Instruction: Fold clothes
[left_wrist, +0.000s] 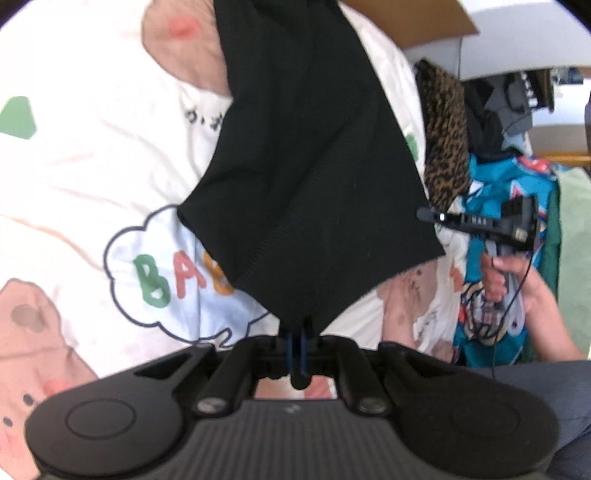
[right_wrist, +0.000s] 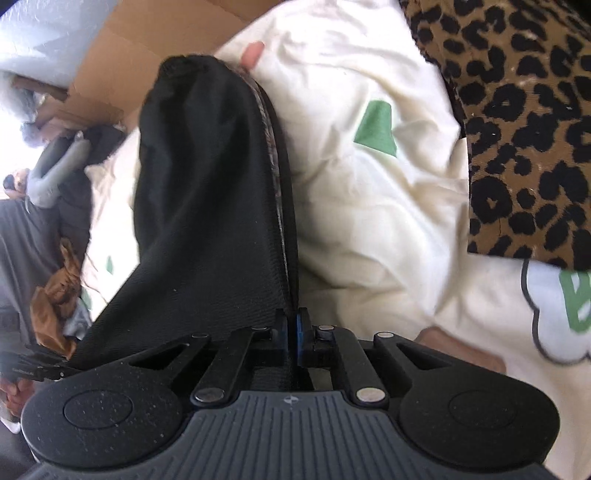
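Note:
A black garment (left_wrist: 314, 166) hangs lifted over a white bedspread (left_wrist: 92, 177) printed with cartoons. My left gripper (left_wrist: 297, 332) is shut on its lower corner, which bunches between the blue pads. My right gripper (left_wrist: 424, 213) shows at the right of the left wrist view, held by a hand (left_wrist: 509, 273), its tip pinching the garment's right corner. In the right wrist view, the right gripper (right_wrist: 294, 325) is shut on a seamed edge of the black garment (right_wrist: 207, 206), which spreads up and to the left. The rest of the garment's shape is hidden by its folds.
A leopard-print cloth (right_wrist: 524, 129) lies on the bedspread (right_wrist: 369, 206) to the right. A teal patterned garment (left_wrist: 495, 192) and a green cloth (left_wrist: 576, 221) pile up at the bed's edge. A cardboard box (right_wrist: 122, 74) stands beyond the bed, with more clothes heaped at the left (right_wrist: 55, 288).

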